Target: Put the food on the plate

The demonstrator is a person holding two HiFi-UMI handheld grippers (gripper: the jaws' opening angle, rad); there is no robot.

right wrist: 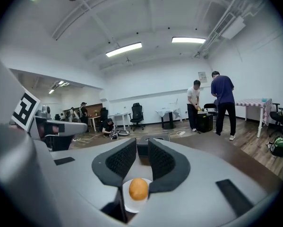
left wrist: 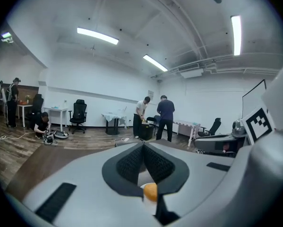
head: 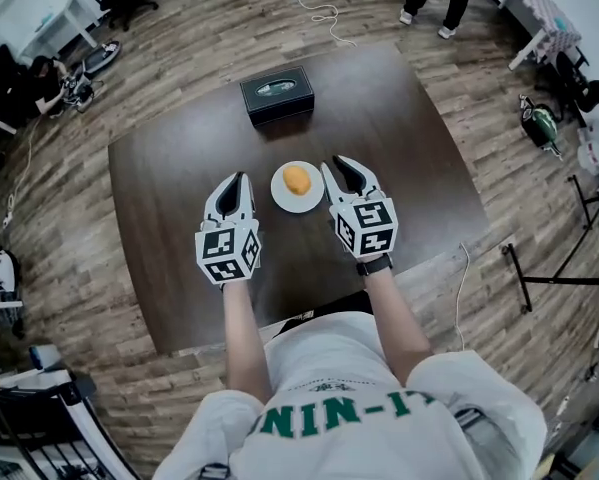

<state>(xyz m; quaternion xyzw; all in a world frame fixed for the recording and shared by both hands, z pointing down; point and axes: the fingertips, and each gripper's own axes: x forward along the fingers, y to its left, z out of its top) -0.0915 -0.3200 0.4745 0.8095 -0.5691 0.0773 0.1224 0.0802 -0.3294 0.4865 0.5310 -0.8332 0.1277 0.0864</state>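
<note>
1. The orange food [head: 296, 179] sits on the white plate [head: 282, 194] at mid-table [head: 179, 188]; the task appears complete.
2. The left tongs [head: 240, 179], beside the plate, are closed and empty; the right tongs [head: 337, 166] stand a slit apart, holding nothing.
3. Nothing else looks left to move.

The dark brown table [head: 179, 168] holds a white plate [head: 281, 197] (round) in the middle, with a black box [head: 277, 93] at twelve o'clock from it.
</note>
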